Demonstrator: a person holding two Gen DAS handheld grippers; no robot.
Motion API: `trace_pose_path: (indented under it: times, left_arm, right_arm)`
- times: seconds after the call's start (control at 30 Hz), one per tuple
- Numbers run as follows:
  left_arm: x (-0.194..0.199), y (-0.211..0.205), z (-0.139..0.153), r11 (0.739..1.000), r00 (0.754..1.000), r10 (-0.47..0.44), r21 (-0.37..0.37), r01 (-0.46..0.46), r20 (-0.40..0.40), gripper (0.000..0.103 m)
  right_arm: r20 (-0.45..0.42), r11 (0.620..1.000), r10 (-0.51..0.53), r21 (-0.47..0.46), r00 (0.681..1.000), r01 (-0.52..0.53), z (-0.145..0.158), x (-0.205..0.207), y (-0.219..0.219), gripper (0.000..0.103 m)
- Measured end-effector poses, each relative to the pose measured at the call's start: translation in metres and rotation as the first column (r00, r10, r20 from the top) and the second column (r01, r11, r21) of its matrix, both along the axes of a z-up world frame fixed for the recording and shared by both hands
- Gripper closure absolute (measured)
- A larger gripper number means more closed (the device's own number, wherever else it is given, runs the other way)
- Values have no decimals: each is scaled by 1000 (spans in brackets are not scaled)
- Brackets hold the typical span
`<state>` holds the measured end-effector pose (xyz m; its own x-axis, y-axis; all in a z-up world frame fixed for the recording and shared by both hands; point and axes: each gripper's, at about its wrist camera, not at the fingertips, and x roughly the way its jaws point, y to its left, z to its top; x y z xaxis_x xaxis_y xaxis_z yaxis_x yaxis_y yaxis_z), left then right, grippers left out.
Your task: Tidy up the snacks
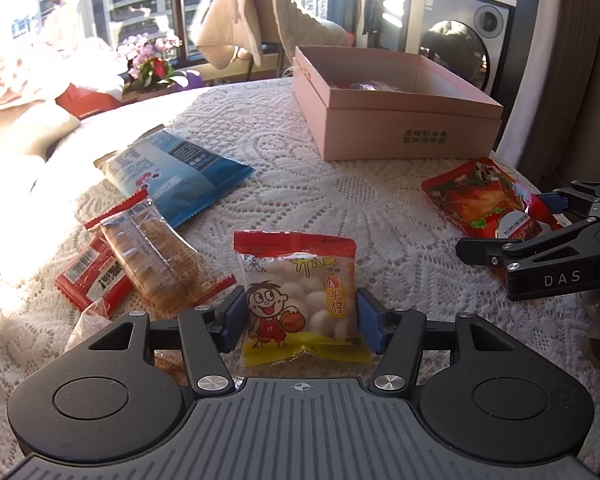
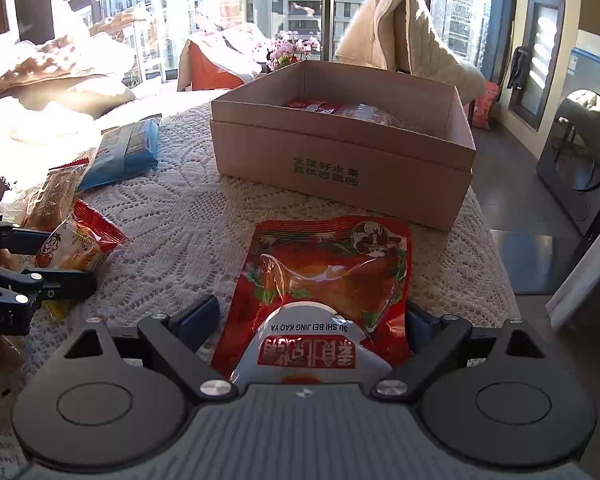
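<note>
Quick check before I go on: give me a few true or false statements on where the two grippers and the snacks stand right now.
1. The left gripper straddles the cartoon snack bag. True.
2. The right gripper has the blue bag between its fingers. False: the red duck pouch is there; the blue bag lies apart.
3. The pink box is closed. False: it is open, with packets inside.
4. The snacks lie on a lace tablecloth. True.
</note>
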<state>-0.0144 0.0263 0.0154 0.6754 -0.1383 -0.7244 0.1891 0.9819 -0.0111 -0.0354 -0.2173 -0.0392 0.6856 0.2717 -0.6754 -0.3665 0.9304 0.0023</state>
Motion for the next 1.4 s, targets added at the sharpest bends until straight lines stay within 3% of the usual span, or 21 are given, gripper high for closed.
trace_pose_path:
  times: [0.1, 0.23, 0.33, 0.43, 0.57, 0.67, 0.8, 0.93, 1.0, 1.13, 1.2, 1.23, 1.33, 1.37, 1.4]
  left_arm:
    - [0, -1, 0, 1000, 1000, 3, 3, -3, -1, 41]
    - [1, -1, 1, 1000, 1000, 4, 1, -4, -6, 41]
    - [1, 0, 1, 1000, 1000, 4, 1, -4, -7, 41]
    - [1, 0, 0, 1000, 1000, 3, 1, -3, -7, 41]
    - [1, 0, 0, 1000, 1000, 6, 3, -6, -6, 41]
    - [1, 0, 0, 1000, 1000, 6, 2, -6, -4, 41]
    - [-1, -1, -1, 1000, 1000, 7, 0, -7, 2, 41]
    - [-3, 0, -1, 1000, 1000, 4, 0, -4, 7, 41]
    - [-3, -1, -1, 1000, 1000, 4, 1, -4, 7, 41]
    - [-2, -2, 0, 1000, 1000, 22, -4, -22, -1, 41]
    - [-1, -1, 1, 999, 999, 32, -11, -32, -7, 41]
    - [-1, -1, 2, 999, 999, 36, -17, -36, -10, 42]
    - [-1, 2, 4, 999, 999, 36, -34, -37, -22, 41]
    - [0, 2, 4, 999, 999, 35, -39, -36, -25, 41]
    - [0, 2, 5, 998, 999, 36, -41, -37, -26, 41]
  right_arm:
    - [-34, 999, 35, 0, 999, -35, 4, 4, -3, 13]
    - [20, 995, 78, -59, 997, -76, 19, -5, 1, 38]
    - [60, 988, 107, -118, 992, -99, 26, -11, 5, 49]
    - [57, 988, 131, -91, 990, -125, 35, -14, 0, 65]
    - [77, 989, 147, -35, 986, -145, 52, -20, -6, 77]
    - [77, 979, 199, 25, 977, -201, 58, -28, -7, 78]
    - [69, 979, 203, 22, 977, -205, 51, -25, -1, 73]
    - [-35, 997, 71, -3, 997, -71, 25, 1, -7, 45]
    - [-94, 998, 48, 49, 994, -44, 14, 9, -17, 35]
    - [-113, 990, 53, 137, 992, -38, 14, 6, -24, 19]
    - [-101, 990, 58, 131, 993, -44, 11, 4, -18, 14]
    - [-83, 994, 61, 98, 995, -53, 10, 2, -13, 14]
    - [12, 994, 98, -49, 995, -97, 14, -8, 4, 41]
    - [33, 991, 118, -58, 992, -116, 20, -11, 6, 52]
    - [41, 991, 131, -44, 991, -129, 27, -13, 5, 55]
